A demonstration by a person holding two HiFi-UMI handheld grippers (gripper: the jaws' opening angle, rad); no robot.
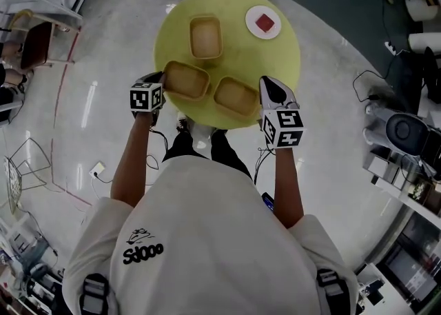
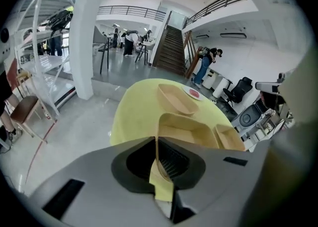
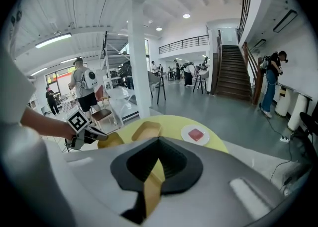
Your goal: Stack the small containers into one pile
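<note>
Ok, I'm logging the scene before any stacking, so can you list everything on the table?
Round yellow table: one, yellow, standing on the grey floor.
Tan rectangular containers: three, tan, unstacked on the table: far container, near-left container, near-right container.
Small round white plate: one, white, far right of the table.
Red square block: one, red, on the plate.
Left hand-held gripper: one, grey, shut on the near-left container's rim.
Right hand-held gripper: one, grey, shut on the near-right container's rim.
</note>
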